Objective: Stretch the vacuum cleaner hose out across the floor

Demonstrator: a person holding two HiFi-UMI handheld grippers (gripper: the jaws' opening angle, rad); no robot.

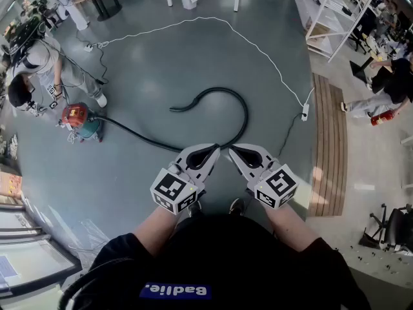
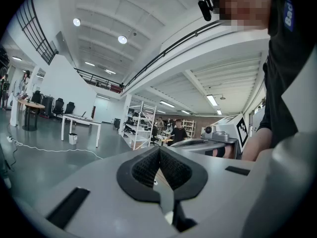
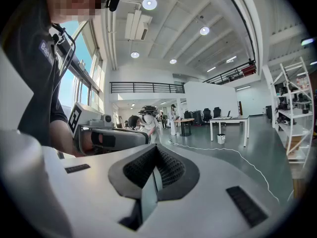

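Left gripper shut, nothing between pads; right gripper likewise closed and empty; held side by side, tips nearly meeting, above floor. Hose lying ahead, running from vacuum cleaner at left, hooked back on itself. Judged: stretching not yet begun; next, lower, open, grip near free end, pull away from cleaner.

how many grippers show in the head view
2. The left gripper sits at lower centre, with the right gripper just right of it. Both are shut and empty, their tips nearly meeting over the black hose.
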